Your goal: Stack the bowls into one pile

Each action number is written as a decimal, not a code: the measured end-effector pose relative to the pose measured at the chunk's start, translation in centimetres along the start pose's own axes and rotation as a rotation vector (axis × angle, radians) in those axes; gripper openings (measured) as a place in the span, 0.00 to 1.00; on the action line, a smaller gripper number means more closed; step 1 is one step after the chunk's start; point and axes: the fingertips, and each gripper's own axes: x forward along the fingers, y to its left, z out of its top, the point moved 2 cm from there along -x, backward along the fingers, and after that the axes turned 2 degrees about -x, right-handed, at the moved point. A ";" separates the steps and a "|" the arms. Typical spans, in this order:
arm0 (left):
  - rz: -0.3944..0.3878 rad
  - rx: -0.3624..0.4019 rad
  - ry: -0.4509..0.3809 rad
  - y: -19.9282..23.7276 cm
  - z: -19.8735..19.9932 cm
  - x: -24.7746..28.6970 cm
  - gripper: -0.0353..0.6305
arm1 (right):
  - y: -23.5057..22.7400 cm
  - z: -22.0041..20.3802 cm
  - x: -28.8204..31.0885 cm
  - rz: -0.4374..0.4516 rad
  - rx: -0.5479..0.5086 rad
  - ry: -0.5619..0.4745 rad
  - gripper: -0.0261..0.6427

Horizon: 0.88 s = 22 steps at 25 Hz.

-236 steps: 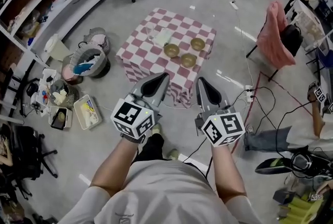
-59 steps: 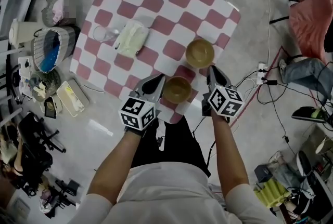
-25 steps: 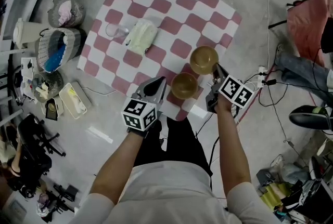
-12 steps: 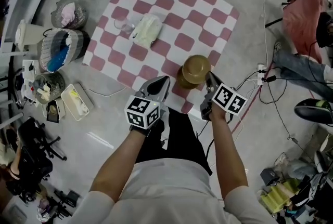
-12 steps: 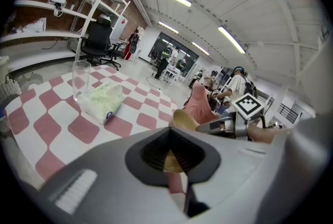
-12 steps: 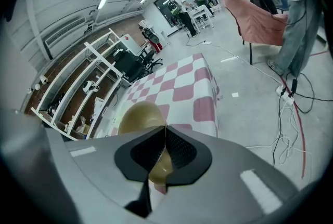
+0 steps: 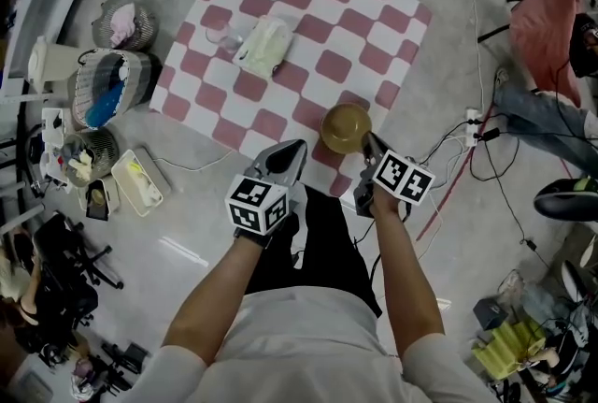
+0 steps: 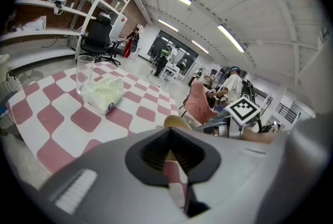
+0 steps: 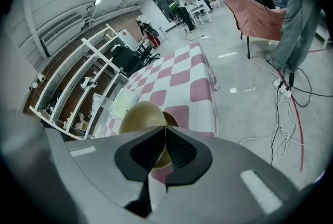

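A gold bowl (image 7: 344, 126) sits at the near edge of the checked table (image 7: 308, 13), on top of another bowl whose rim (image 9: 169, 120) peeks out behind it. My right gripper (image 7: 367, 142) is shut on the top bowl's (image 9: 141, 116) near rim. In the head view only one pile shows. My left gripper (image 7: 291, 150) hovers just left of the pile, shut and empty. In the left gripper view the bowl (image 8: 176, 122) lies right beyond the left gripper's (image 8: 169, 133) tips.
A clear glass (image 7: 224, 38) and a pale green packet (image 7: 264, 47) lie at the table's far left. Baskets (image 7: 107, 83) and boxes crowd the floor on the left. Cables (image 7: 472, 144) and a pink-draped chair (image 7: 551, 4) are on the right.
My right gripper carried its bowl leftward from beside the second bowl to directly on top of it; two separate bowls now read as one pile. The left gripper barely moved.
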 end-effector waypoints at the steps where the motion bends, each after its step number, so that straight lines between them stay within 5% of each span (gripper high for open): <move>1: 0.000 -0.001 0.002 0.0 -0.2 0.0 0.06 | -0.2 -0.3 0.2 -0.002 0.003 0.006 0.07; 13: -0.001 0.000 0.009 0.0 -0.5 0.0 0.06 | -1.9 -1.5 1.0 -0.055 -0.057 0.055 0.07; 22: -0.035 0.016 0.018 -1.6 0.8 -0.9 0.06 | 1.6 0.0 -2.8 -0.017 -0.111 -0.040 0.07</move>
